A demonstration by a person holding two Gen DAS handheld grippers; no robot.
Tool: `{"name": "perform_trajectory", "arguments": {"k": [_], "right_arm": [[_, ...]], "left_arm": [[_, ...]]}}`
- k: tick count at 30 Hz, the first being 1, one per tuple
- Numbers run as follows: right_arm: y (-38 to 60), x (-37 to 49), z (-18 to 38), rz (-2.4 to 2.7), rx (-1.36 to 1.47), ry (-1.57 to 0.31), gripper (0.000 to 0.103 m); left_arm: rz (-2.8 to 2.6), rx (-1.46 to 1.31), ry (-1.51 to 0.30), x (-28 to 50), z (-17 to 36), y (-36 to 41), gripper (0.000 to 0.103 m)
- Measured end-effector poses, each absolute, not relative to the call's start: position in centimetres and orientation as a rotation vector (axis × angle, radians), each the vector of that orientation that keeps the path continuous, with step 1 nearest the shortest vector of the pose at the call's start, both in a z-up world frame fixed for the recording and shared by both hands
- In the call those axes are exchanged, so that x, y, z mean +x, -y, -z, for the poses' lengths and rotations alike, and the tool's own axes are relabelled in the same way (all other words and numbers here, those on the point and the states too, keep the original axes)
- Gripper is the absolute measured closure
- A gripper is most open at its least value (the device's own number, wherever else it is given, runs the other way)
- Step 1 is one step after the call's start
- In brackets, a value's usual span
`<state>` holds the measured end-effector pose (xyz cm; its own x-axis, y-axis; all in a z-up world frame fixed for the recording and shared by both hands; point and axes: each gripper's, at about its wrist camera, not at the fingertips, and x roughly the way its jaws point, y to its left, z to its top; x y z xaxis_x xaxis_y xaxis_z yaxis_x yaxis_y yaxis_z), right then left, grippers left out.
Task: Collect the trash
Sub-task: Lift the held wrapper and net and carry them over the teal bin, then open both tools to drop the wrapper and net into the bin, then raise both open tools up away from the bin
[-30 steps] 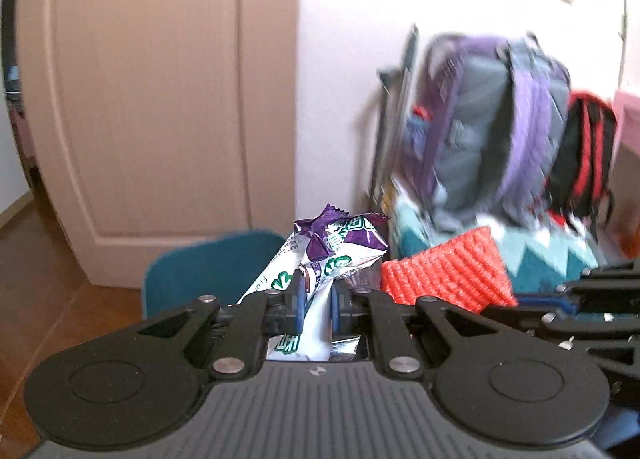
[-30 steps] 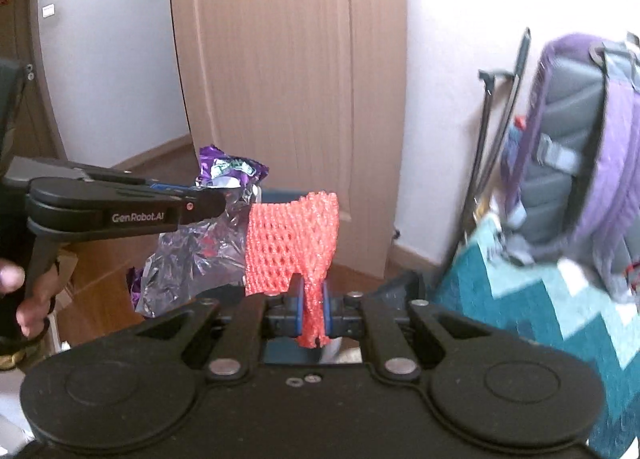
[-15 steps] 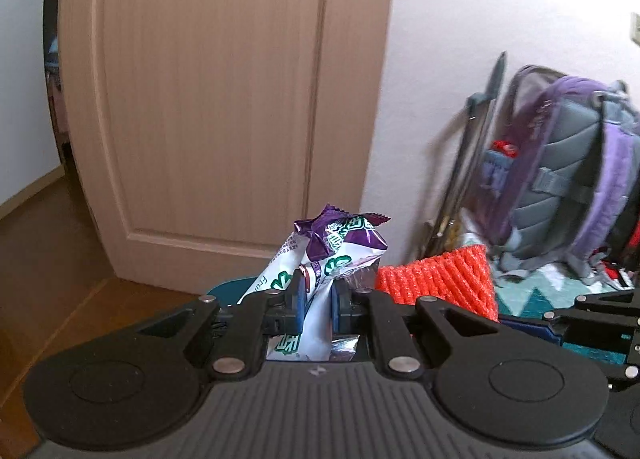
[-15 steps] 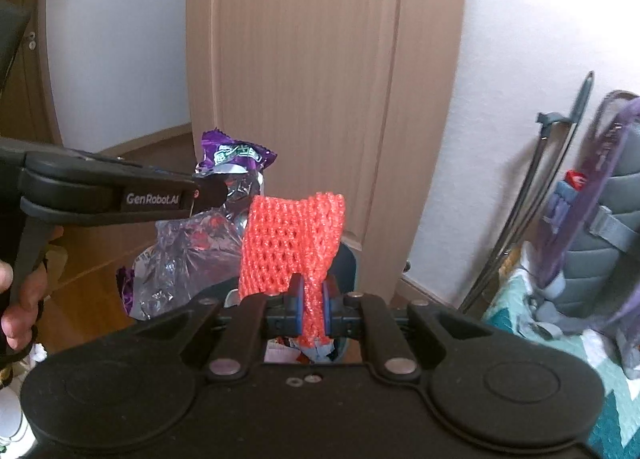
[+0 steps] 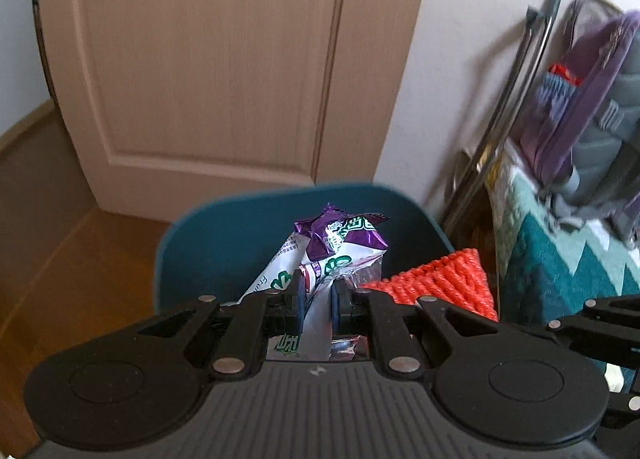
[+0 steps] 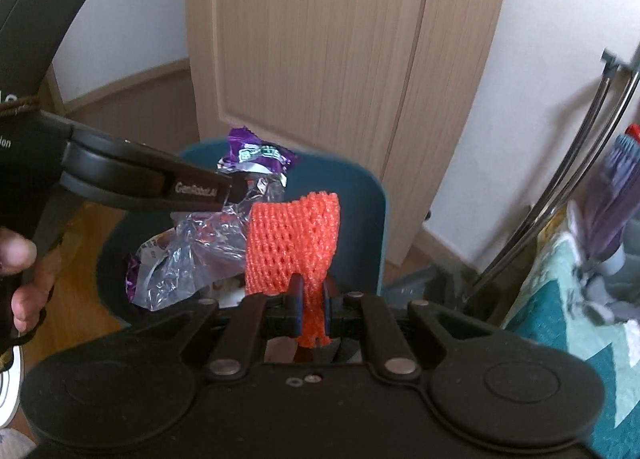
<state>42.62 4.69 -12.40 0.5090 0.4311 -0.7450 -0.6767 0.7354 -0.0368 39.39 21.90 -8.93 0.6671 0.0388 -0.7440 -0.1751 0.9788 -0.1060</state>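
My left gripper (image 5: 315, 297) is shut on a crumpled bunch of purple, white and clear snack wrappers (image 5: 340, 239), held over a blue trash bin (image 5: 224, 243). My right gripper (image 6: 310, 301) is shut on an orange foam fruit net (image 6: 294, 245), just right of the left one and also over the bin (image 6: 360, 195). In the right wrist view the left gripper (image 6: 236, 189) reaches in from the left with the wrappers (image 6: 192, 251) hanging from it. The net's corner shows in the left wrist view (image 5: 440, 283).
A wooden door (image 5: 224, 59) and white wall stand behind the bin. Metal poles (image 5: 512, 99) lean on the wall at right. A purple-grey backpack (image 5: 592, 99) sits on a teal zigzag blanket (image 5: 560, 259). Wooden floor (image 5: 60, 259) lies to the left.
Both grippers have swung left and tilted down towards the blue bin, which now fills the view under the wrappers and the net. Both grips are unchanged.
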Motion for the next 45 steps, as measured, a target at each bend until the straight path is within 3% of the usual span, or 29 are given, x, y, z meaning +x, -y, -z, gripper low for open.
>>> {"name": "perform_trajectory", "arguments": {"k": [6, 14, 17, 21, 30, 34, 45], "right_arm": [[-4.6, 42.9, 13.6, -0.670, -0.344, -0.838, 0.086], [-3.6, 42.3, 12.5, -0.671, -0.290, -0.858, 0.069], [-3.3, 41.4, 11.5, -0.674, -0.282, -0.844, 0.068], [-2.4, 41.1, 10.6, -0.672, -0.254, -0.821, 0.065], [0.5, 37.2, 5.2, -0.694, -0.190, -0.740, 0.056], [1.9, 35.0, 2.7, -0.698, -0.166, -0.702, 0.054], [6.1, 29.9, -1.8, -0.722, -0.104, -0.629, 0.050]], "left_arm": [[-0.100, -0.197, -0.904, 39.6, 11.9, -21.5, 0.090], [-0.095, -0.228, -0.951, 38.8, 12.6, -21.5, 0.084], [-0.098, -0.214, -0.944, 38.1, 12.0, -21.2, 0.073], [-0.092, -0.225, -0.912, 36.6, 10.4, -20.9, 0.038], [-0.063, -0.191, -0.809, 32.0, 4.7, -19.1, 0.038], [-0.053, -0.170, -0.754, 29.2, 1.9, -18.1, 0.031], [-0.001, -0.115, -0.669, 22.6, -3.5, -14.6, 0.027]]}}
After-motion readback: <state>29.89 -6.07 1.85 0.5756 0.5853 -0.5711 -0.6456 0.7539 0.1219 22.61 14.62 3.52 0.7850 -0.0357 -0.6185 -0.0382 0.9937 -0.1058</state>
